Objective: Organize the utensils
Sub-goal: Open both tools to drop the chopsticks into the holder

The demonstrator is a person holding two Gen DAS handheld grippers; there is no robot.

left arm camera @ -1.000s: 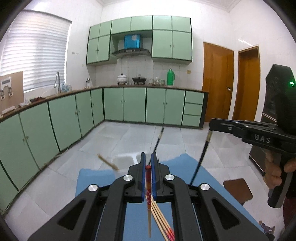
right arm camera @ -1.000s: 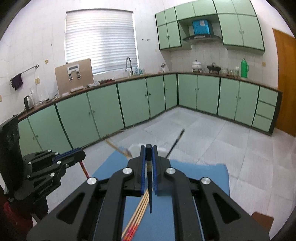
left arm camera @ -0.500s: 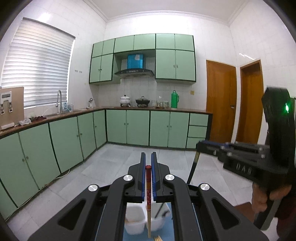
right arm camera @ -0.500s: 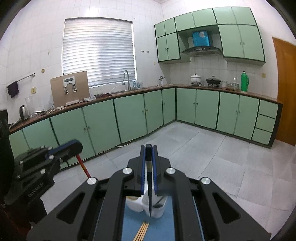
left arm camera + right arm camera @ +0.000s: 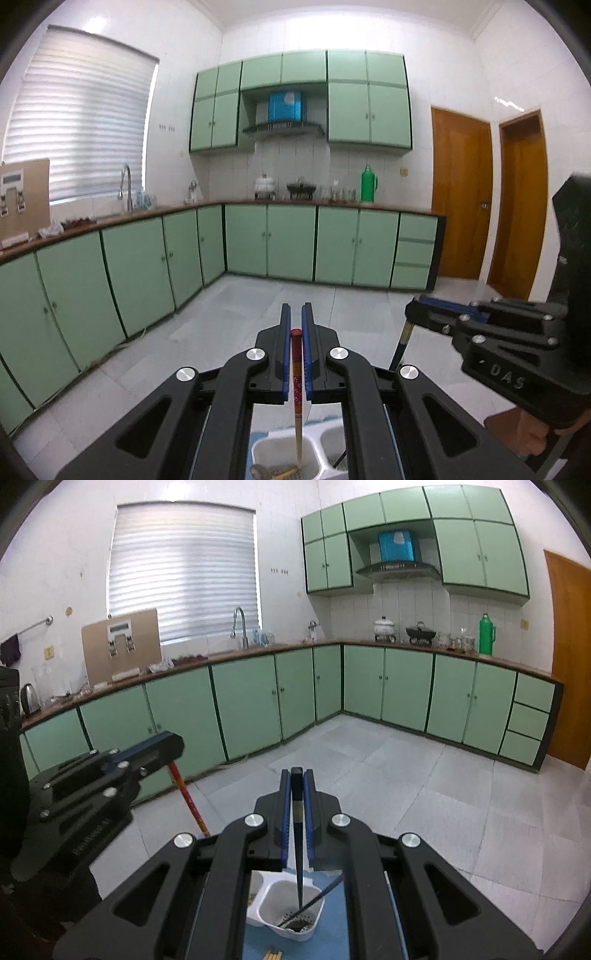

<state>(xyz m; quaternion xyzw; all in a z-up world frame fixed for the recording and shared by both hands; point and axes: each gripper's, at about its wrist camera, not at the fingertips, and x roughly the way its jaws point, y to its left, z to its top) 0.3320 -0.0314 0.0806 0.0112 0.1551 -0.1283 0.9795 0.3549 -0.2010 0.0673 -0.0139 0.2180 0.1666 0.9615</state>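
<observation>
The left gripper (image 5: 296, 325) is pinching a red-topped wooden chopstick (image 5: 297, 391) between its blue pads, the stick hanging almost upright with its lower tip reaching down into the left compartment of the white holder (image 5: 275, 452). A spoon (image 5: 260, 472) and other wooden sticks are lying in the bottom of that same compartment. The right gripper (image 5: 296, 782) is pinching a black chopstick (image 5: 298, 849) in the same manner, its point hanging down into the right compartment of the white holder (image 5: 271, 921), where another black chopstick (image 5: 317, 895) is already leaning against the rim. The holder is sitting on a blue mat (image 5: 332, 947). Loose wooden chopsticks (image 5: 271, 955) are lying on the mat just in front of the holder. Each gripper is showing beside the other in the opposite view, both hovering directly above the holder.
</observation>
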